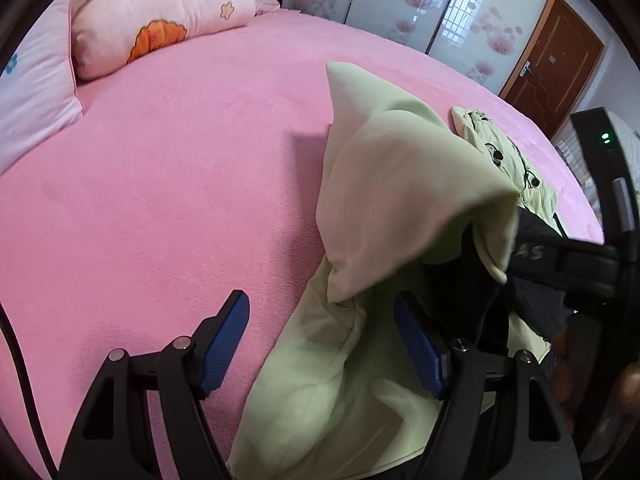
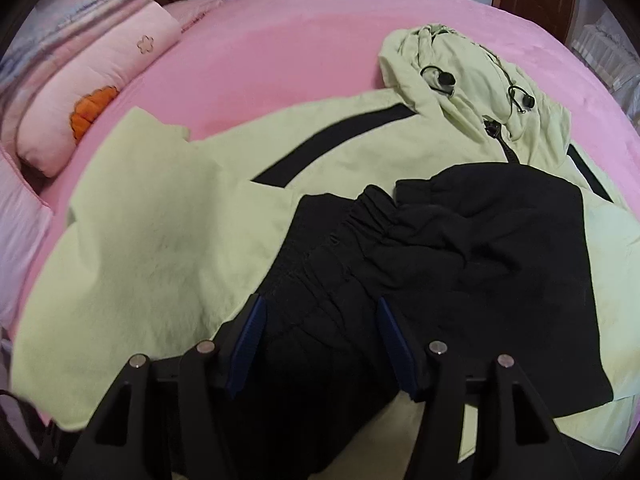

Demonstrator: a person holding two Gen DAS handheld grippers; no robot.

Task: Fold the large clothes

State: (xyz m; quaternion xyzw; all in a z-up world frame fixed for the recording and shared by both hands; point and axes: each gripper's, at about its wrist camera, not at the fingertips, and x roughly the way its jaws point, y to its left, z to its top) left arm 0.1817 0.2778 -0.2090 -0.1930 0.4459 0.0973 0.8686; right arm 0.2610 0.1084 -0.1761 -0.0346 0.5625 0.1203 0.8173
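A pale green jacket (image 2: 168,248) with black sleeves lies spread on the pink bed (image 2: 280,32), its hood (image 2: 460,92) at the far right. A black sleeve (image 2: 340,264) lies folded across the body, and my right gripper (image 2: 322,322) hovers open over it, the sleeve showing between the blue pads (image 2: 248,340) without being pinched. In the left wrist view my left gripper (image 1: 320,328) is open beside a raised green flap (image 1: 400,184). Green cloth (image 1: 340,380) lies loose near its right pad (image 1: 418,344). The right gripper's black body (image 1: 580,264) shows at the right edge.
A folded pink quilt with an orange flower (image 1: 160,28) and a pillow (image 1: 32,96) sit at the head of the bed. Sliding wardrobe doors (image 1: 400,4) and a brown door (image 1: 556,64) stand beyond the bed.
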